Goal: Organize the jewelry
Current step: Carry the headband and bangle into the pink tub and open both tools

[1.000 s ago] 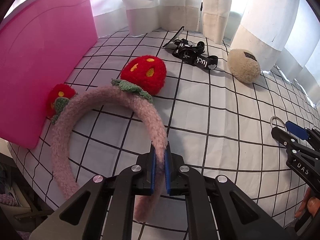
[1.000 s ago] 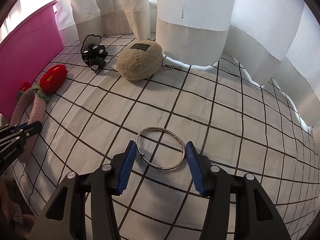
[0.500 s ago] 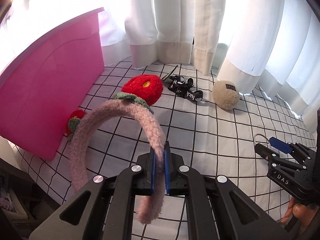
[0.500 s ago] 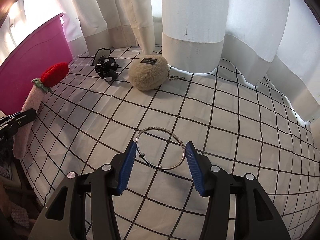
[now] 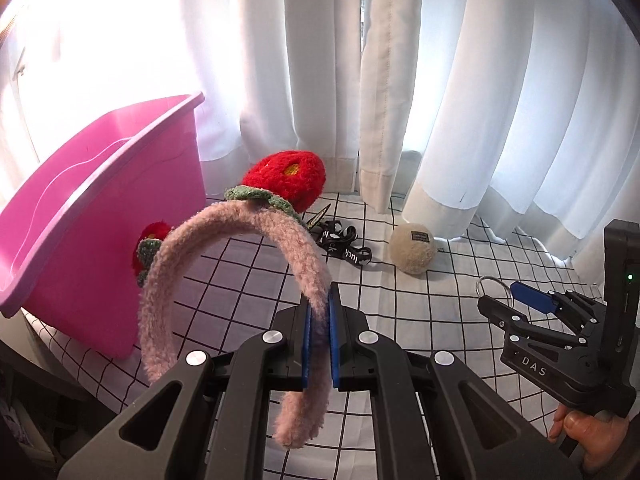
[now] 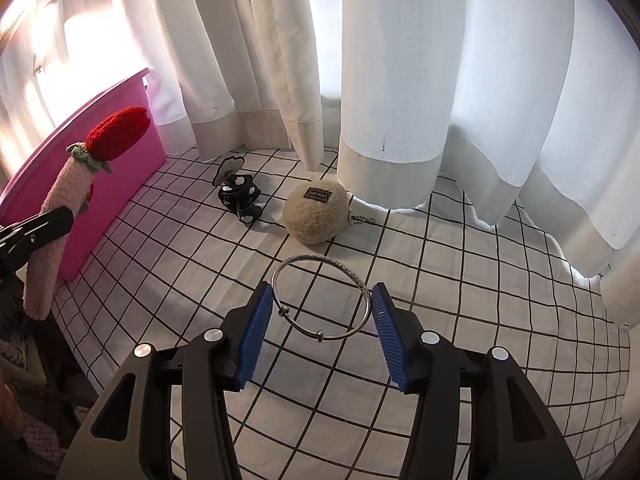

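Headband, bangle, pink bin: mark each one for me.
headband (image 5: 224,220), left wrist view, on the fuzzy pink arch
bangle (image 6: 362,284), right wrist view, on the metal ring's right side
pink bin (image 5: 120,216), left wrist view, on its outer side wall

headband (image 5: 236,240): I see fuzzy pink plush, matt, with woolly red knitted strawberries (image 5: 286,178) and green knit leaves.
bangle (image 6: 320,298): I read it as thin polished metal, shiny, with a finely patterned upper half.
bin (image 5: 100,216): smooth pink plastic with a soft sheen.
tablecloth (image 6: 460,300): matt white cloth with a printed black grid, lightly creased.
pouch (image 6: 316,218): rough cream fleece, to my eye, with a small dark label.
strap (image 5: 344,246): black woven fabric, white lettering.
curtains (image 6: 392,80): I see plain white cloth, matt.
finger pads (image 6: 254,340): ribbed blue rubbery surface on matt black plastic.
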`<state>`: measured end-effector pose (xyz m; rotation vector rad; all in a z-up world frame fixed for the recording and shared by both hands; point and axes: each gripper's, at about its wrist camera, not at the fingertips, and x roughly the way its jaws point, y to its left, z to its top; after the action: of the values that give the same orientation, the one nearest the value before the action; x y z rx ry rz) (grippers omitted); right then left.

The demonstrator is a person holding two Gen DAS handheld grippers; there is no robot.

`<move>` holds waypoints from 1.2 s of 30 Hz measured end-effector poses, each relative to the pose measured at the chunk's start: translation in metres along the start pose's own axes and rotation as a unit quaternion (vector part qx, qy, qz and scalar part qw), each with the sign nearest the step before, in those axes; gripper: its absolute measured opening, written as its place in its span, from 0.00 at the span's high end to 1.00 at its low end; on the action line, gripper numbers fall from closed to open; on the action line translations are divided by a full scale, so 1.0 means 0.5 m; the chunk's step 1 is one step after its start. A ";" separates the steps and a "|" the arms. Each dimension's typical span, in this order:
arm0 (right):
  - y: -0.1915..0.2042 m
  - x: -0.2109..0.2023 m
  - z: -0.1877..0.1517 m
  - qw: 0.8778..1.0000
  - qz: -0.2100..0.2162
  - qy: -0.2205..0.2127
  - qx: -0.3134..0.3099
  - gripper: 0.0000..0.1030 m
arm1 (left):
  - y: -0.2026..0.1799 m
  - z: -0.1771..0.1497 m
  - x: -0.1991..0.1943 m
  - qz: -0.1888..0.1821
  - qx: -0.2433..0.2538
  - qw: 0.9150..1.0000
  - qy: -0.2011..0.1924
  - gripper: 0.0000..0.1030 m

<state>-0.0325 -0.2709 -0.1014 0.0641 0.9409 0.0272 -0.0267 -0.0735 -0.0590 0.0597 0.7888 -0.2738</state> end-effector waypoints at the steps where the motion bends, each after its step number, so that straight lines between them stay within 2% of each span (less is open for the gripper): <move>1: 0.003 -0.008 0.008 1.000 -0.001 -0.005 -0.002 0.52 | -0.001 0.008 -0.008 -0.001 0.001 1.000 -0.006 0.93; 12: 0.077 -0.088 0.130 0.997 0.007 -0.071 -0.039 0.52 | 0.035 0.135 -0.112 -0.002 0.001 0.996 -0.091 0.90; 17: 0.149 -0.109 0.210 0.992 0.029 -0.104 -0.062 0.52 | 0.080 0.203 -0.146 0.004 -0.013 0.992 -0.124 0.89; 24: 0.284 -0.112 0.306 0.984 0.070 -0.130 -0.102 0.52 | 0.170 0.278 -0.194 0.003 -0.043 0.988 -0.147 0.90; 29: 0.395 -0.099 0.359 0.977 0.104 -0.135 -0.131 0.52 | 0.259 0.301 -0.204 0.028 -0.058 0.986 -0.152 0.91; 36: 0.552 -0.051 0.403 0.967 0.140 -0.122 -0.173 0.52 | 0.421 0.273 -0.149 0.084 -0.090 0.986 -0.109 0.91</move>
<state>0.1167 -0.0057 0.0558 -0.1221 0.6631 0.4354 0.0735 0.1244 0.0795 -0.0727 0.5840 -0.0467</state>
